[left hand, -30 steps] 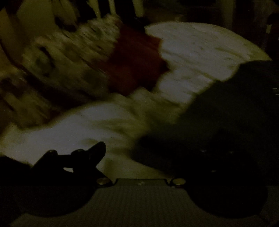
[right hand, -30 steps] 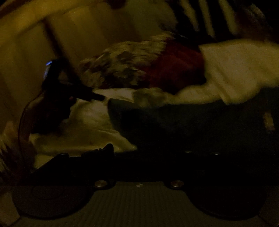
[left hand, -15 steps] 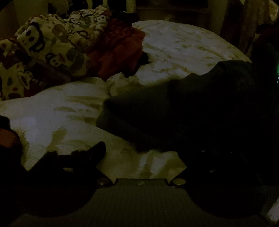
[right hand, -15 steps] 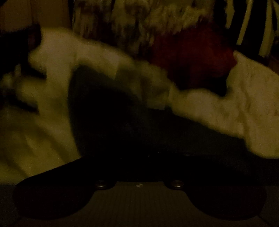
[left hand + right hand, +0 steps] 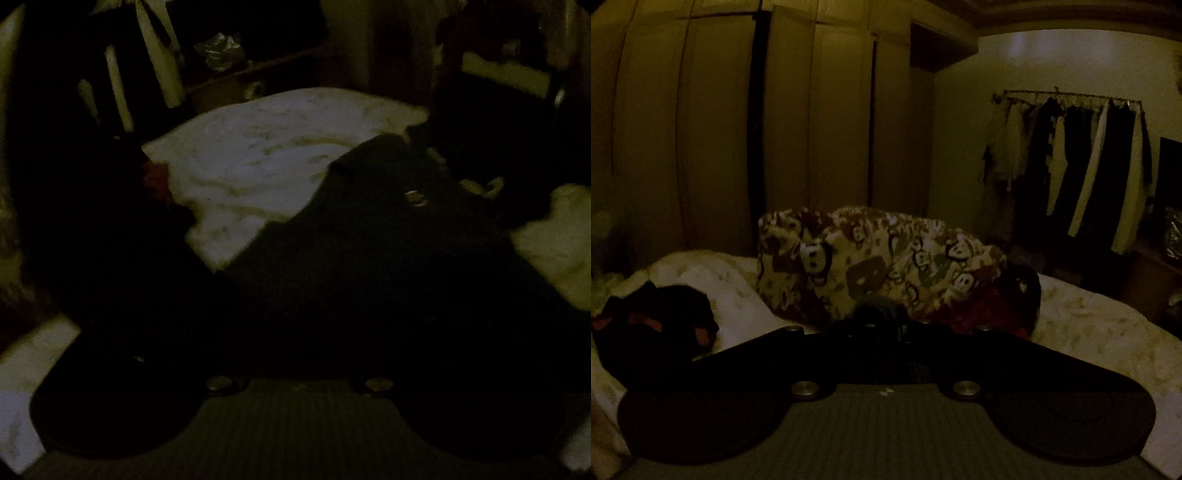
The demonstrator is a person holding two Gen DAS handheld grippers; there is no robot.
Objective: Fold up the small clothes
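Observation:
A dark garment (image 5: 369,258) with a small pale logo lies spread over the white bed sheet (image 5: 277,155) and fills the foreground of the left wrist view. My left gripper (image 5: 295,321) hangs low over it. Its jaws are opening, but its fingers are lost in the dark against the cloth, and nothing shows them pressing on it. My right gripper (image 5: 882,321) is raised above the bed, its fingers meeting at the centre on a bunch of dark bluish cloth (image 5: 879,306).
A monkey-print blanket (image 5: 879,266) and a red cloth (image 5: 990,310) are piled across the bed (image 5: 1089,325). A black heap of cloth (image 5: 653,325) lies at the left. Wardrobe doors (image 5: 812,129) stand behind, and clothes hang on a rail (image 5: 1071,166) at the right.
My right gripper went from wide apart to shut and rose off the bed, now looking level. The left view swung right, so the patterned blanket left it and the dark garment fills it.

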